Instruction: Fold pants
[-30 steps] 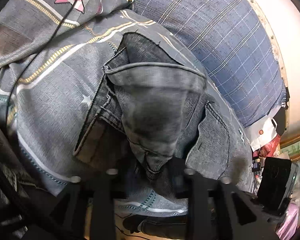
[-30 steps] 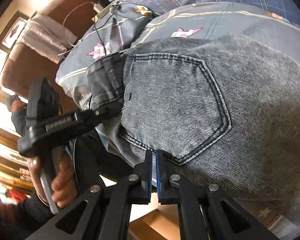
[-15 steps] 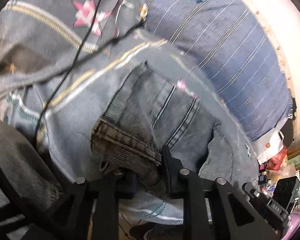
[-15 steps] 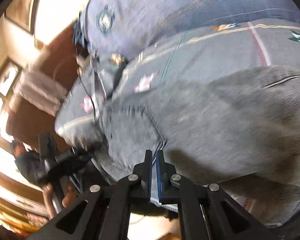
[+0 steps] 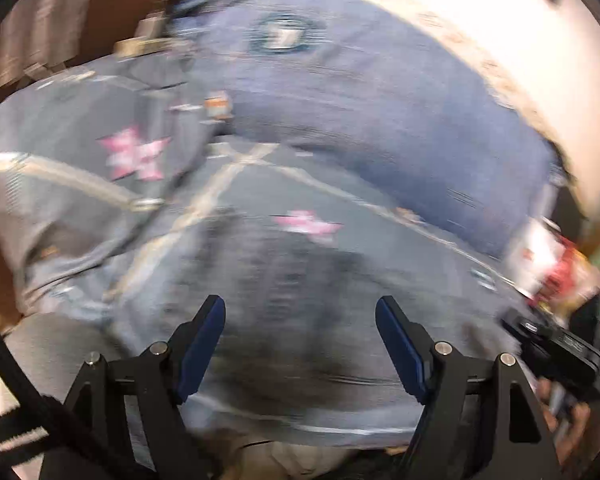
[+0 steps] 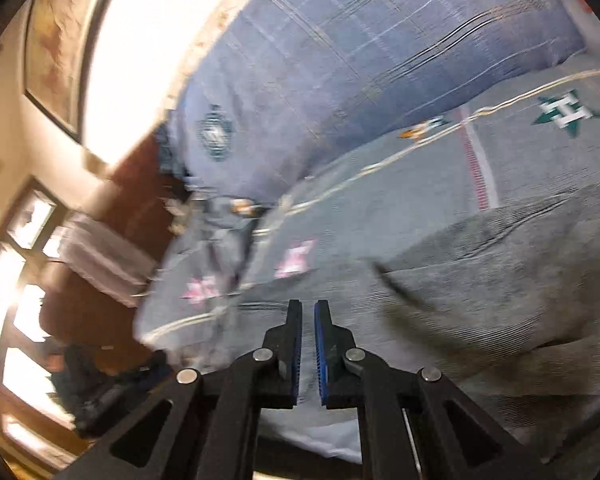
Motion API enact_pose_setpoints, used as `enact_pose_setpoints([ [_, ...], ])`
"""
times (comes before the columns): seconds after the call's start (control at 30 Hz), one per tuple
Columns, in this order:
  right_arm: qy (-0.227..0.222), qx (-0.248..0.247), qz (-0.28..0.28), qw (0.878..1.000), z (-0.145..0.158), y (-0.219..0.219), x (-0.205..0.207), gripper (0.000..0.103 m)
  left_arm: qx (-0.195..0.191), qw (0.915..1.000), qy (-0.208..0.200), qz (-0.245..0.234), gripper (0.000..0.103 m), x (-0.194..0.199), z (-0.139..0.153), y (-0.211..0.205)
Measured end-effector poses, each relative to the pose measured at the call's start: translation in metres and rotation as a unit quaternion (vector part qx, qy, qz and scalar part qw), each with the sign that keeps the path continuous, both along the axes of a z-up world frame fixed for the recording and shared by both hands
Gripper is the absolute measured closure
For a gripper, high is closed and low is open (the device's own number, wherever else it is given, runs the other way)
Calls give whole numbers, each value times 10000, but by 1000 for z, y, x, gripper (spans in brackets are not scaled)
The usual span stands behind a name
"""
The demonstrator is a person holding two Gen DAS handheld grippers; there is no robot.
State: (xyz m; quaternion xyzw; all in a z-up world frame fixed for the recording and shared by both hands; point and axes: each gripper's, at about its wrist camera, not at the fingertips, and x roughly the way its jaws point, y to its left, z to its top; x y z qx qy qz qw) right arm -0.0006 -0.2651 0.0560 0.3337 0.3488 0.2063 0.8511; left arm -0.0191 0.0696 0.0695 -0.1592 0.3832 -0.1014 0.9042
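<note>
The grey denim pants (image 6: 500, 292) are lying on the patterned bedspread (image 6: 400, 184), spreading from the middle of the right wrist view toward its right edge, with a folded edge running diagonally across them. In the left wrist view the pants (image 5: 300, 300) are showing as a dark blurred mass between and beyond the fingers; their outline cannot be made out.

The left gripper (image 5: 300, 344) is standing with its fingers wide apart, holding nothing. The right gripper (image 6: 308, 344) is showing a narrow gap between its blue pads (image 6: 321, 352); whether cloth is pinched there cannot be told.

Bare bedspread is lying open beyond the pants on the far side. A blue plaid quilt (image 6: 380, 60) is bulking up behind it, touching the bedspread's far edge. A brown headboard (image 6: 132, 208) is standing at the left. The bedspread is grey with pink star motifs (image 5: 134, 158) and pale stripes. The denim is ribbed and faded.
</note>
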Motion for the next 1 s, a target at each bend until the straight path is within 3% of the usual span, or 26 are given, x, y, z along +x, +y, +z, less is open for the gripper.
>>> enact_pose_setpoints([
  [0.1, -147, 158, 226, 9995, 15, -1, -8, 96, 59, 9951, -205, -969, 25, 4, 9, -51],
  [0.23, -438, 101, 30, 9990, 37, -26, -31, 96, 19, 9788, 212, -2037, 25, 24, -4, -125],
  [0.33, -233, 116, -465, 9986, 44, -63, -41, 94, 210, 9713, 301, -2351, 25, 37, -16, -164],
  [0.4, -9, -343, -762, 9965, 48, -84, -43, 94, 226, 9632, 458, -2640, 25, 50, -25, -191],
  [0.5, 168, 176, -813, 9964, 39, -122, -40, 91, 51, 9538, 846, -2882, 25, 68, -43, -221],
  [0.53, 235, 279, -823, 9959, 37, -131, -39, 83, -23, 9513, 1008, -2912, 25, 74, -48, -228],
  [0.6, 333, 276, -1044, 9936, 31, -161, -40, 41, -146, 9451, 1182, -3042, 25, 87, -55, -248],
  [0.63, 307, 287, -1122, 9928, 30, -170, -40, 13, -89, 9434, 1216, -3084, 25, 88, -56, -256],
  [0.67, 331, 333, -1142, 9924, 27, -182, -37, 1, 2, 9419, 1193, -3140, 25, 92, -56, -267],
  [0.83, 815, -318, -1508, 9847, 11, -226, -20, 1, 432, 9281, 836, -3602, 25, 115, -40, -324],
  [0.9, 1200, -897, -1520, 9770, 0, -237, -4, 2, 687, 9210, 778, -3755, 25, 128, -37, -352],
  [0.97, 1506, -860, -1437, 9743, -16, -253, 5, 6, 863, 9139, 738, -3897, 25, 136, -36, -374],
  [1.0, 1585, -818, -1461, 9731, -22, -257, 8, 8, 926, 9052, 791, -4072, 25, 141, -39, -392],
])
